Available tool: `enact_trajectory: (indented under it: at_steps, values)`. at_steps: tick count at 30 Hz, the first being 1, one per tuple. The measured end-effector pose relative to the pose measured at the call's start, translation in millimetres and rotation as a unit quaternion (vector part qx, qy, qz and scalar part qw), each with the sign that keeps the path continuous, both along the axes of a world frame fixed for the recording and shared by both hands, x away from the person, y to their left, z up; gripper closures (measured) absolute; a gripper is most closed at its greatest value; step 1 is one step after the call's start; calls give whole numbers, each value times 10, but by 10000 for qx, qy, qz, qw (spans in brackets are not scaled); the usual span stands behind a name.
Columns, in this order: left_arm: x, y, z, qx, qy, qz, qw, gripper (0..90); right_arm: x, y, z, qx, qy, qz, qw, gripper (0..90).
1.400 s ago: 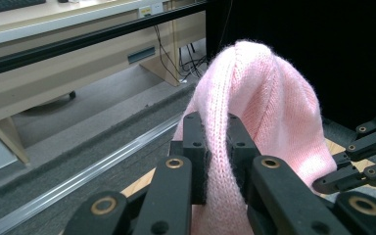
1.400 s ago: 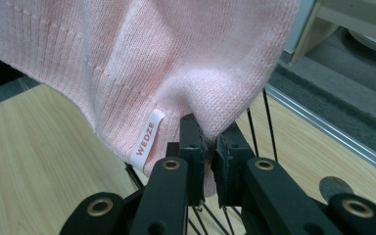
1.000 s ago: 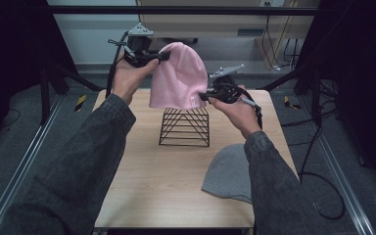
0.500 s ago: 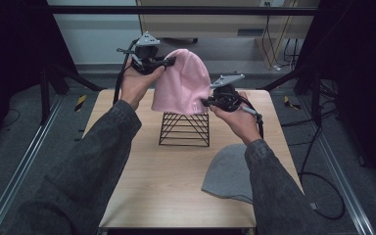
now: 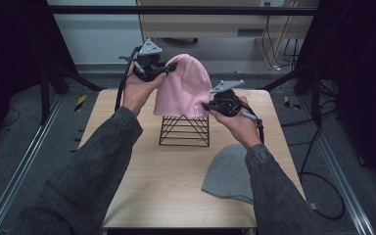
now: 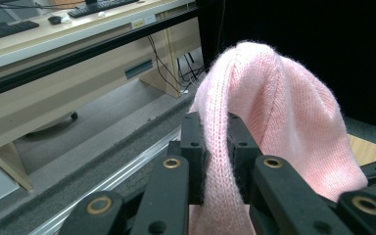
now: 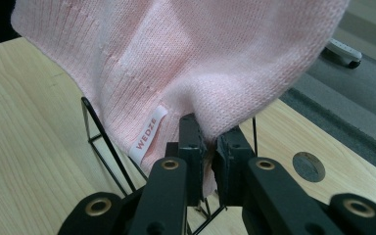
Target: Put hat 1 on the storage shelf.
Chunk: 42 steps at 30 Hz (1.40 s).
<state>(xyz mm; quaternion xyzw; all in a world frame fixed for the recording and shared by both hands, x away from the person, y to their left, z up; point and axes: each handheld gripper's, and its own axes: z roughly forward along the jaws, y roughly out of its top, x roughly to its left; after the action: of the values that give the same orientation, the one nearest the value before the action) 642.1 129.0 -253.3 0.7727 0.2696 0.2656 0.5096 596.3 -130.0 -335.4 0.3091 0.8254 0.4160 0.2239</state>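
A pink knit beanie hangs in the air above a black wire rack at the middle of the table. My left gripper is shut on the beanie's upper left edge; in the left gripper view the pink beanie is pinched between the jaws of the left gripper. My right gripper is shut on the lower right hem. The right gripper view shows the beanie with a white "WEDZE" label beside my right gripper, and the wire rack below.
A grey beanie lies flat on the wooden table near its front right. Black frame posts stand at the table's far corners. A round hole shows in the tabletop past the rack.
Both hands have shifted slightly right and lifted, carrying the pink beanie higher above the rack. Both grips are unchanged.
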Motion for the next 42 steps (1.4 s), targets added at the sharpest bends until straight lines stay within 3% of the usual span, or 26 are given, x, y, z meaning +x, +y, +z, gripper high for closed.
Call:
enact_trajectory:
  at_steps: [16,42]
  values:
    - [-249,-49,-115,144,-28,-125,9998,795,-88,-8,-120,-270,56,136,9995,829]
    - [-332,-18,-485,312,238,-171,9991,797,-82,-36,-501,-568,389,83,9976,828]
